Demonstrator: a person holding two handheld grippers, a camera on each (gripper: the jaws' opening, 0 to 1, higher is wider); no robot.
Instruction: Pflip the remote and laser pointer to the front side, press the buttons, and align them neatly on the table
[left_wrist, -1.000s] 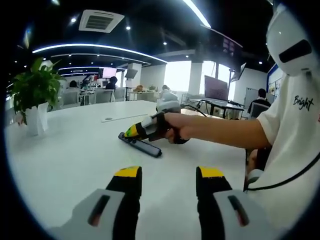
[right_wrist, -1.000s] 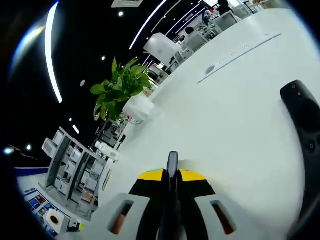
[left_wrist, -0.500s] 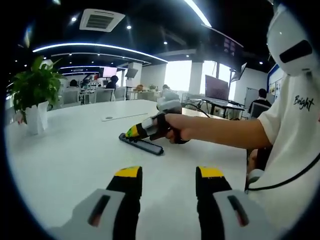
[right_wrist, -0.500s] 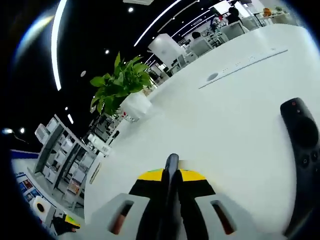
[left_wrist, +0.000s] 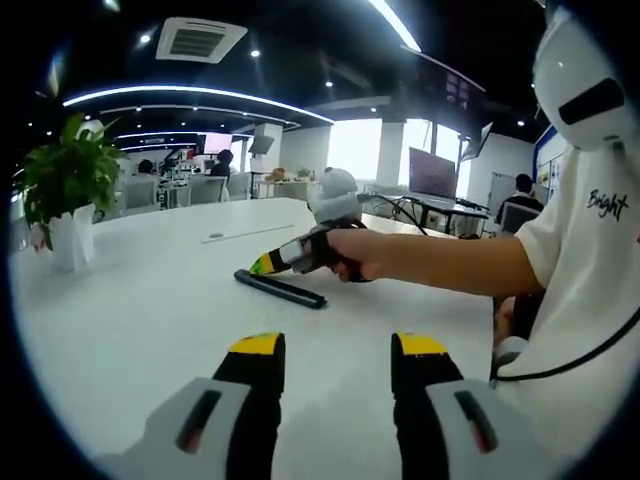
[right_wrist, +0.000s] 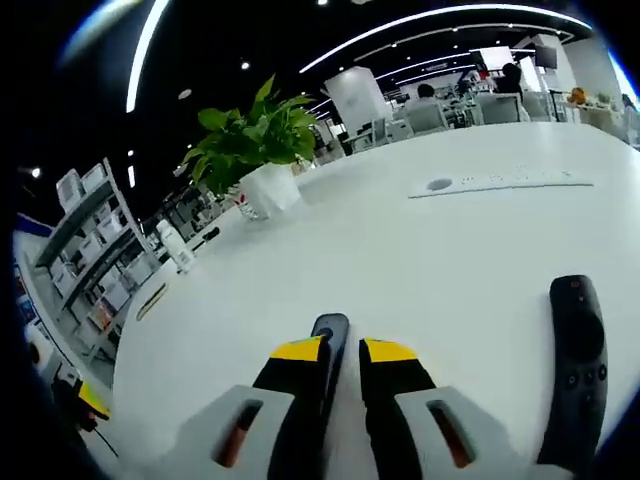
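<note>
The laser pointer (right_wrist: 330, 335) sat between our right gripper (right_wrist: 342, 350)'s slightly parted jaws, beside the face-up remote (right_wrist: 575, 365) on the table (right_wrist: 400, 250); release gently, keeping them parallel. Our left gripper (left_wrist: 335, 350) waited, jaws apart.

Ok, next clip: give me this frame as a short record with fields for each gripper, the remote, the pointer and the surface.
left gripper: open, empty, held over the table
right gripper: jaws close around the laser pointer, a slight gap showing
laser pointer: dark, slim, lying between the right jaws on the table
remote: black, button side up, flat on the table to the right of the pointer
table: white
potted plant: far side
</note>
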